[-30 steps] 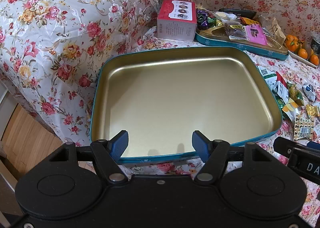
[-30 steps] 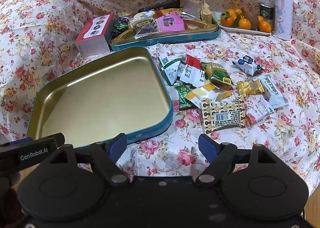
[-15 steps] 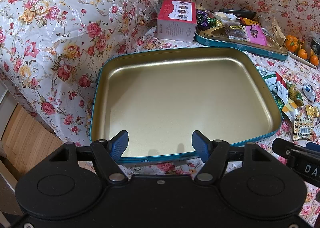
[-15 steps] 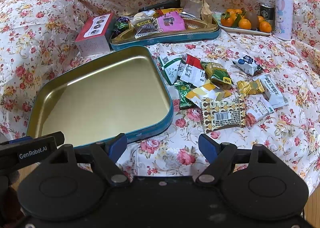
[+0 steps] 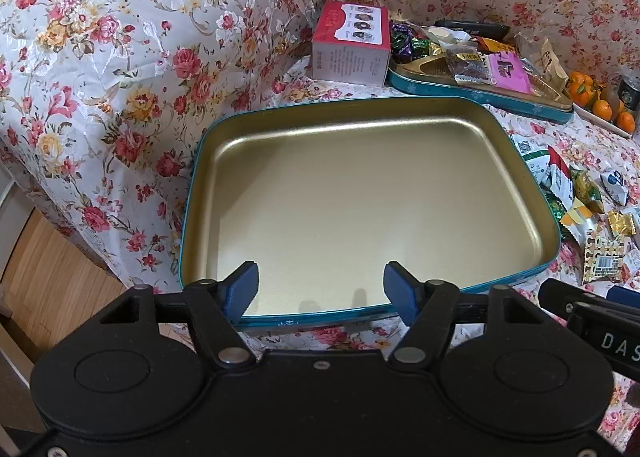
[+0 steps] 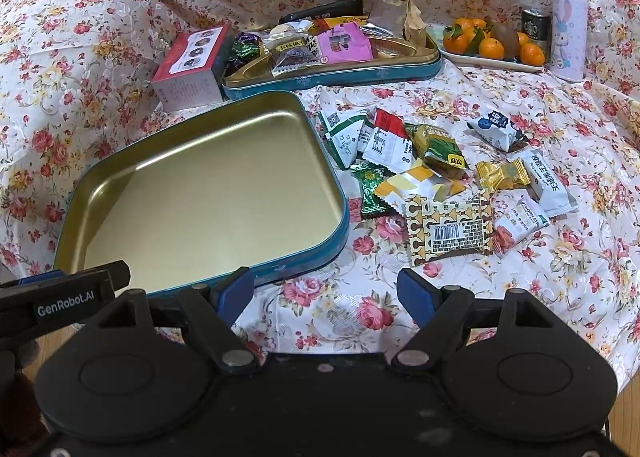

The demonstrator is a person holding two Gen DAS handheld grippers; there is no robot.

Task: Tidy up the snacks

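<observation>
My left gripper (image 5: 320,287) and right gripper (image 6: 326,291) hang spread, empty. Wrapped snacks (image 6: 436,177) lie heaped right of the bare gold tin (image 6: 208,193). Risk: overlapping slick wrappers; I could pinch two, or snag the floral cloth (image 6: 328,313).

both claws: black bodies w/ round discs, silver screws, blue fingertips (image 5: 243,289); "genrobot.ai" on left claw (image 6: 66,299)
</observation>
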